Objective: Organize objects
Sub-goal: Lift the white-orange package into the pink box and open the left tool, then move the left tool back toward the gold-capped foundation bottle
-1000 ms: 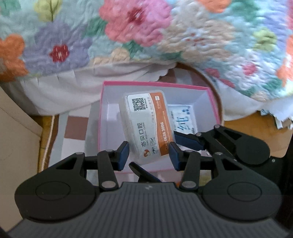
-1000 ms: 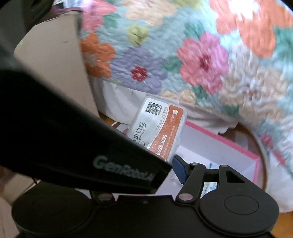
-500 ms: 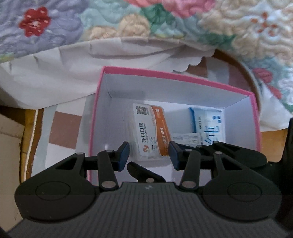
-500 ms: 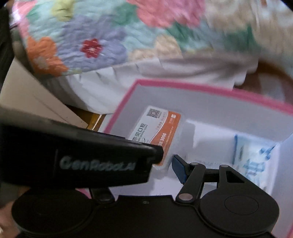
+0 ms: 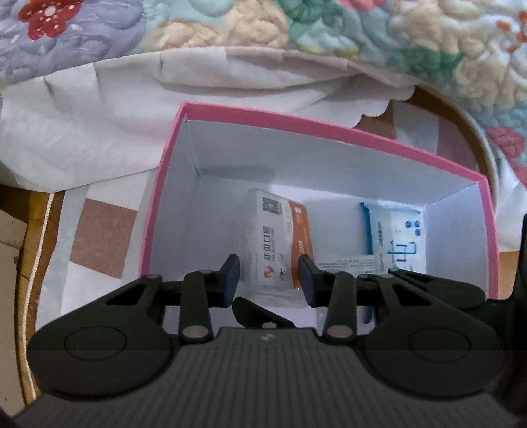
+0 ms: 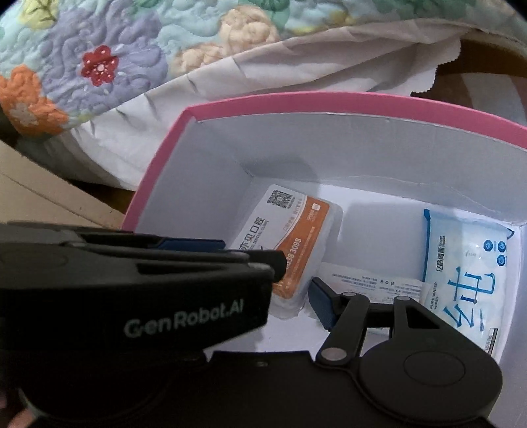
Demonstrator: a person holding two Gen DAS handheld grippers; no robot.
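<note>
A white and orange tissue pack (image 5: 280,240) lies on the floor of a pink box (image 5: 329,130) with white inside walls. My left gripper (image 5: 268,280) is lowered into the box, its blue pads on either side of the pack's near end with a small gap on each side; it looks open. The pack also shows in the right wrist view (image 6: 293,237), partly behind the left gripper's body. My right gripper (image 6: 296,289) is beside it inside the box; only its right finger (image 6: 324,304) shows, the other is hidden. A blue and white wipes pack (image 6: 464,266) lies at the box's right.
A small white sachet (image 6: 372,280) lies between the two packs. A flowered quilt (image 5: 263,29) and white sheet (image 5: 98,108) hang just behind the box. A cardboard flap (image 6: 42,197) stands left. The box rests on a checked cloth (image 5: 98,237).
The left gripper carried the tissue pack down from above the box to its floor, then its jaws opened slightly off it. Both grippers moved deeper into the box.
</note>
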